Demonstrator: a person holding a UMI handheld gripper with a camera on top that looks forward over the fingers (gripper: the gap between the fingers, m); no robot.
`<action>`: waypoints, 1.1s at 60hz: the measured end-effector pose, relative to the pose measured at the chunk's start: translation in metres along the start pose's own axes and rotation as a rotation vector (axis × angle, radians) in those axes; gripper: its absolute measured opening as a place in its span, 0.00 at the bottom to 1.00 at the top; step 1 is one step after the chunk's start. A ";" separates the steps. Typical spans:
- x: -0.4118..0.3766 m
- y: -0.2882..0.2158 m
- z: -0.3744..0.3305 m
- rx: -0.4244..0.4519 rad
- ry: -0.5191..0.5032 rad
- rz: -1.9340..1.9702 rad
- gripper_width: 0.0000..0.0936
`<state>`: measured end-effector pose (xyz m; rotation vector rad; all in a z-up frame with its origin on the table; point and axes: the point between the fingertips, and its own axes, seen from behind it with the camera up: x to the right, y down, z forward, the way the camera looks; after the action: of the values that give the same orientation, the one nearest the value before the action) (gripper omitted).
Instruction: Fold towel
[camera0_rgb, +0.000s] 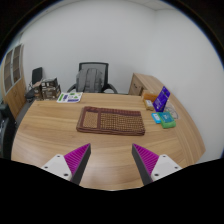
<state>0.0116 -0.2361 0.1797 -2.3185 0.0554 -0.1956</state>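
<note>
gripper (111, 160): bottom centre of frame, two fingers with purple pads (76, 157), jaws wide apart, nothing between them, held above the near edge of the table
towel (110, 120): brown, woven/checked look, lying flat and spread out, roughly rectangular, centre of frame, on the table beyond the fingers and well apart from them
table (50, 135): light wood top, wide, fills the middle and lower frame, curved near edge
chair (92, 75): black mesh-back office chair, upper centre, behind the far side of the table
purple box (162, 99): upright, right of centre, on the table to the right of the towel
teal items (166, 119): small pieces just in front of the purple box, right side, cannot tell what they are
clutter (68, 97): small things on the table's far left, upper left of frame, too small to tell
dark equipment (40, 82): upper left, near the wall
cabinet (146, 85): wooden, upper right, behind the table
wall (120, 35): white, plain, top of frame
</note>
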 end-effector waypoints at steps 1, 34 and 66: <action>-0.007 0.003 0.008 -0.006 -0.012 -0.002 0.92; -0.173 -0.057 0.258 0.043 -0.127 -0.002 0.91; -0.154 -0.061 0.310 0.025 -0.035 -0.114 0.07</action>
<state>-0.0924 0.0445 -0.0038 -2.3012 -0.0965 -0.2115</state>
